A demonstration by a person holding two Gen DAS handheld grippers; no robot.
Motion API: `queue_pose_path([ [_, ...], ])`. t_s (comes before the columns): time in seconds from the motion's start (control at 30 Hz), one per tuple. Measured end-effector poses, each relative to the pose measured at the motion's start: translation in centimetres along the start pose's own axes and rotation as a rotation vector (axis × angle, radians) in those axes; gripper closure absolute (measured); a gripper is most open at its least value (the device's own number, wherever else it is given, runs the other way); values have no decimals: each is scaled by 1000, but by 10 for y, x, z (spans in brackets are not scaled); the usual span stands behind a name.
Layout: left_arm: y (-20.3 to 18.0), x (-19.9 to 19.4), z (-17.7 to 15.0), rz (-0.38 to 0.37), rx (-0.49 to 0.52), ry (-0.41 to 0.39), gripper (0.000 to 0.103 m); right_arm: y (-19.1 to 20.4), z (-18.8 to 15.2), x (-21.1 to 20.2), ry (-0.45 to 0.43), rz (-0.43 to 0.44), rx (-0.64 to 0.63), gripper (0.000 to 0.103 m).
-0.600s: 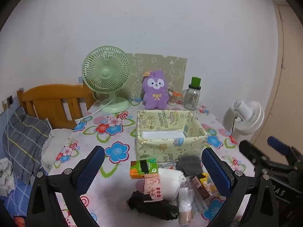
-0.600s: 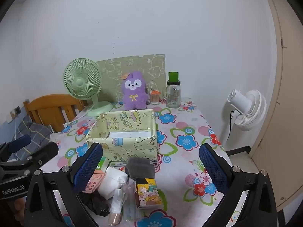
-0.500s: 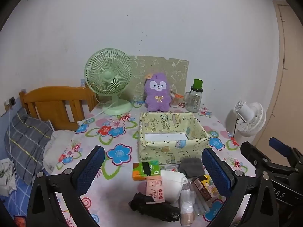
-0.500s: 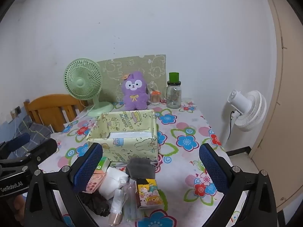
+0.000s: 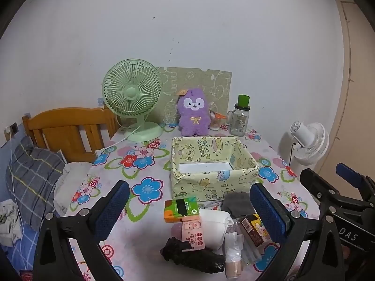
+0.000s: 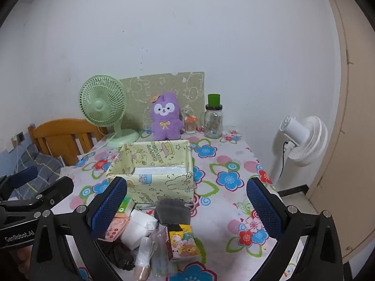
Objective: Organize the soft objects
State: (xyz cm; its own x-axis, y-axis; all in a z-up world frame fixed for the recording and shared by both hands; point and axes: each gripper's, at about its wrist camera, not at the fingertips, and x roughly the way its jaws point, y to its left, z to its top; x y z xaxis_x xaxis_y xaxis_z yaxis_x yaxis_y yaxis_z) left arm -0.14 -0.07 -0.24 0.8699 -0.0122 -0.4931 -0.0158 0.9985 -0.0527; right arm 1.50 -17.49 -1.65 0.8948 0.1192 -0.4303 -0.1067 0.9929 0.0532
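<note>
Blue ribbed pads are seen spread to their widest on both tools: the left gripper [image 5: 188, 207] and the right gripper [image 6: 186, 205] are each held with nothing between the jaws and tilted down toward the table [image 5: 145, 229]. Just beyond and below the open jaws a small heap of items is found: a grey folded cloth [image 6: 172, 212] nearest the box, a white soft bundle [image 5: 214, 227] beside it, a black crumpled fabric [image 5: 192, 255] closest to the tools, and among them an orange and green packet [image 5: 181, 209], a pink packet [image 5: 193, 234] and a cartoon-printed carton [image 6: 181, 237]. Directly behind the heap, farther from the grippers, the yellow printed box [image 5: 211, 164] is set with its top open; only a white lining is visible inside. No item is yet gripped, so the step in hand is judged to be the approach before a first pick. For the next move, one gripper would need to be lowered over a single soft piece, probably the grey cloth or the white bundle, and closed on it alone, without the neighbouring packets being dragged along, before it is carried forward into the box.
</note>
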Motion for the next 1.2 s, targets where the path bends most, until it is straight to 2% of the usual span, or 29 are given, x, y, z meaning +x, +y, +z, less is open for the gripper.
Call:
queue_pose_path([
  [0.5, -1, 2, 1, 3, 2, 14, 0, -3, 2, 2, 13, 2, 9, 0],
  [0.67, -2, 3, 2, -26, 5, 33, 0, -4, 1, 4, 16, -1, 9, 0],
  [1.2, -1, 9, 2, -15, 10, 43, 0, -4, -3, 7, 17, 4, 9, 0],
])
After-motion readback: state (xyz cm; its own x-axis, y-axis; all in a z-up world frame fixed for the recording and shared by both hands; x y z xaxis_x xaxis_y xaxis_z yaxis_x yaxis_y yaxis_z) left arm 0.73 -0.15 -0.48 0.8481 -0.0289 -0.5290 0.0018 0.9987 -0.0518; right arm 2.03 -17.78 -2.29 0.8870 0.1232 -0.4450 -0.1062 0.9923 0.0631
